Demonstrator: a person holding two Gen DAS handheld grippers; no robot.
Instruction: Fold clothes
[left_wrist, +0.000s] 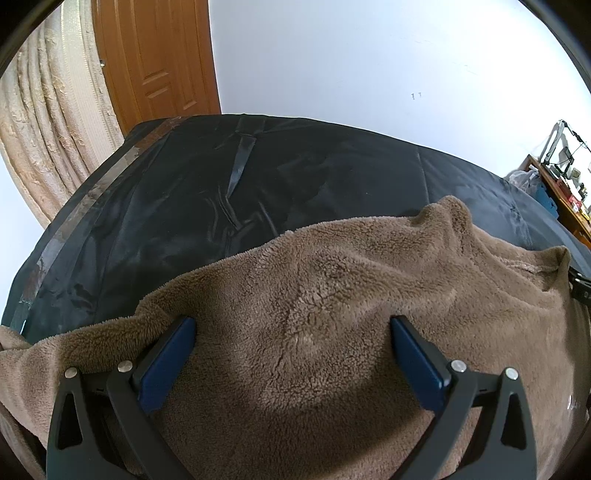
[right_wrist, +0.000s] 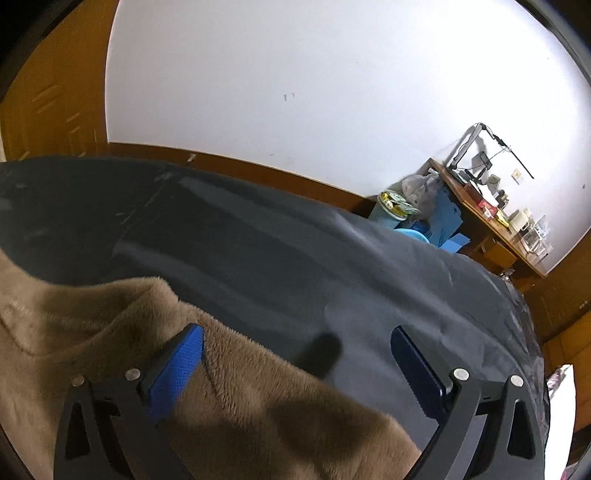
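Blue pads of L gripper (left_wrist: 292, 325) are standing wide apart, w/ nothing clamped, hovering over the middle of the brown fleece garment (left_wrist: 332, 295). Garment is lying spread on the black sheet (left_wrist: 184, 192), long axis running L–R across both views. R gripper (right_wrist: 295, 338) is also gaping wide & empty; only its L finger is over fleece, w/ the garment's R edge (right_wrist: 258, 354) running between its 2 fingers. Judgement: R gripper is nearer that edge, so it is better placed for the next grab.
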